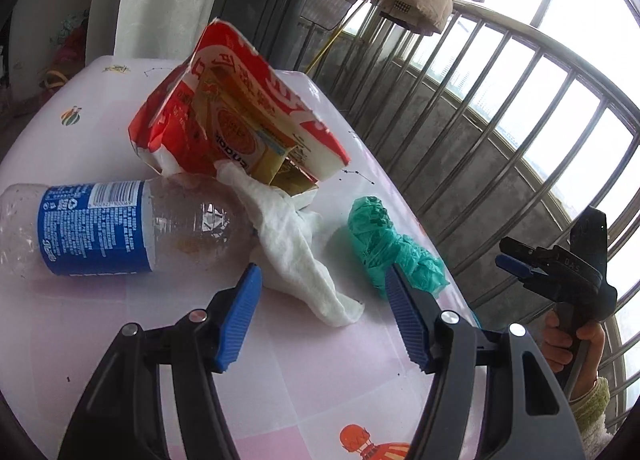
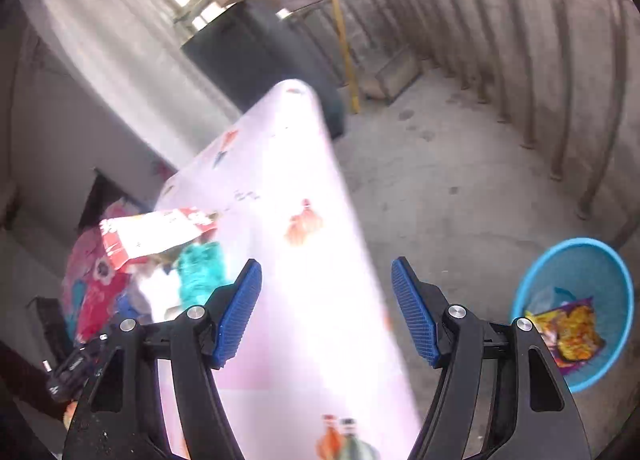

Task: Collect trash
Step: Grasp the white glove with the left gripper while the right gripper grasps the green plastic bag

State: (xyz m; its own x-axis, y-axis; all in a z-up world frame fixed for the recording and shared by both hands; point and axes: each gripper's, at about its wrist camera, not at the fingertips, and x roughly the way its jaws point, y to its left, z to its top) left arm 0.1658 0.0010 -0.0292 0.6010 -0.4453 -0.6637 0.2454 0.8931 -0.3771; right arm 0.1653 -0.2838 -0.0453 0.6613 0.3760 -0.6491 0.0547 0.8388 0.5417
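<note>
On the pink table (image 1: pixel 280 372) lie a torn red and white carton (image 1: pixel 240 115), an empty plastic bottle with a blue label (image 1: pixel 112 227), a white tissue (image 1: pixel 296 256) and a crumpled green plastic bag (image 1: pixel 388 244). My left gripper (image 1: pixel 324 292) is open and empty, just short of the tissue and the green bag. My right gripper (image 2: pixel 326 288) is open and empty above the table's right edge; it shows at the right of the left wrist view (image 1: pixel 520 256). The right wrist view shows the carton (image 2: pixel 156 236) and green bag (image 2: pixel 200 272), blurred.
A blue mesh bin (image 2: pixel 576 260) stands on the concrete floor right of the table, with a yellow and purple wrapper (image 2: pixel 568 332) in it. A metal railing (image 1: pixel 500 107) runs behind the table's right edge. A dark cabinet (image 1: pixel 264 15) stands at the far end.
</note>
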